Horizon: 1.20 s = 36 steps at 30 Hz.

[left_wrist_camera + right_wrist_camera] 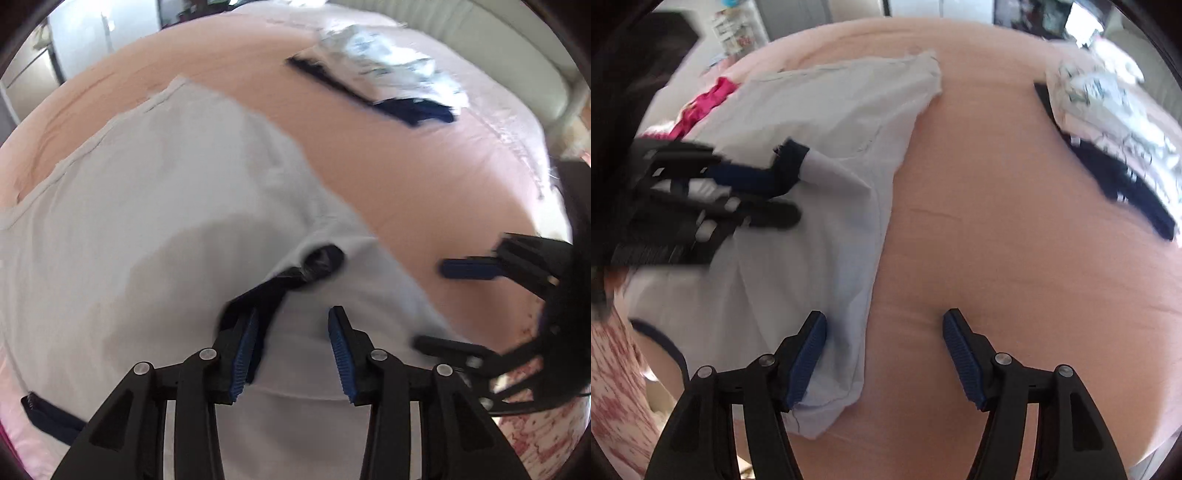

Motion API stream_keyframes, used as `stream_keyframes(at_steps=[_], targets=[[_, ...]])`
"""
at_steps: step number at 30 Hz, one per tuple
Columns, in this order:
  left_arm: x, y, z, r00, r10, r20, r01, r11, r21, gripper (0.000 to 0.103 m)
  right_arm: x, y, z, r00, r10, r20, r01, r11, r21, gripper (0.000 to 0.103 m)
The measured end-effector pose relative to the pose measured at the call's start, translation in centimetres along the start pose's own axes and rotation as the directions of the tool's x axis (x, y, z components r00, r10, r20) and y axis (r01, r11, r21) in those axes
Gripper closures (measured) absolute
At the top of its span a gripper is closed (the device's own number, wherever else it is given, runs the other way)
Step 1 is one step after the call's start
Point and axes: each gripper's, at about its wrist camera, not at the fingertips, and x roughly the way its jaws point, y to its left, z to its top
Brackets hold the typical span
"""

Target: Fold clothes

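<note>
White shirt lies spread on a peach bedsheet, under and ahead of both grippers. Left gripper has its fingers parted, and a navy trim strip appears to rest against the left finger. Right gripper is also spread, empty, straddling the shirt's right edge. Gripping that hem squarely probably helps; bare sheet beyond the right fingers offers room.

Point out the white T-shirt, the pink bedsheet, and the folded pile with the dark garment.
white T-shirt (831, 155): right wrist view, mid body panel.
pink bedsheet (997, 240): right wrist view, bare middle stretch.
folded pile (384, 62): left wrist view, patterned top layer.
</note>
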Motion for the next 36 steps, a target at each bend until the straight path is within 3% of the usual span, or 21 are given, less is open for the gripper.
stream_keyframes(at_steps=[2,5,8,12,15,17,20,24,29,32,34,36], targets=[[-1.4,2.6,0.0,0.999,-0.008,0.042,0.013,0.994,-0.108,0.066,-1.1,0.1,-1.4,0.999,0.012,-0.048,-0.015,0.998,-0.058,0.038],[-2.8,3.3,0.4,0.993,-0.051,0.103,0.065,0.988,-0.143,0.066,-3.1,-1.1,-0.6,0.999,0.044,0.015,-0.044,0.999,0.017,0.038],[-3.1,2.6,0.6,0.995,-0.009,0.103,0.024,0.988,-0.151,0.066,-3.7,-1.6,2.0,0.988,0.053,0.145,-0.067,0.993,0.095,0.038],[-3.5,1.8,0.9,0.994,0.048,0.103,-0.031,0.987,-0.160,0.066,-1.1,-0.7,5.2,0.988,0.008,0.155,-0.023,0.995,0.094,0.038],[-3.7,1.1,1.1,0.991,0.090,0.103,-0.072,0.983,-0.168,0.066,-1.3,-0.2,5.1,0.988,-0.003,0.157,-0.015,0.994,0.109,0.038],[-5.1,1.6,-1.0,0.994,0.023,0.108,-0.004,0.985,-0.175,0.061,-1.5,0.0,5.0,0.987,-0.009,0.158,-0.010,0.993,0.120,0.038],[-6.1,0.2,-4.8,0.995,-0.009,0.095,0.017,0.996,-0.089,0.057,-1.8,0.5,4.9,0.987,-0.019,0.161,-0.003,0.991,0.136,0.038],[-4.3,-1.0,-5.0,0.984,-0.048,0.174,0.059,0.997,-0.057,0.057,-2.1,1.0,4.7,0.986,-0.032,0.164,0.006,0.988,0.157,0.038],[0.3,-1.0,-2.4,0.991,0.084,0.101,-0.085,0.996,0.005,0.054,-0.1,1.0,0.8,0.995,-0.100,0.020,0.096,0.984,0.147,0.038],[-1.9,0.4,-2.3,0.977,0.174,0.121,-0.167,0.984,-0.066,0.055,-1.2,1.5,-1.5,0.992,-0.129,0.004,0.128,0.989,0.074,0.038],[-3.1,1.0,-2.6,0.984,0.107,0.139,-0.094,0.991,-0.095,0.055,-2.8,1.8,-2.7,0.991,-0.129,0.021,0.128,0.991,0.039,0.038],[-2.8,-0.1,-3.2,0.991,0.065,0.121,-0.059,0.997,-0.052,0.052,-3.8,1.8,-3.1,0.994,-0.084,0.073,0.078,0.994,0.078,0.037]])
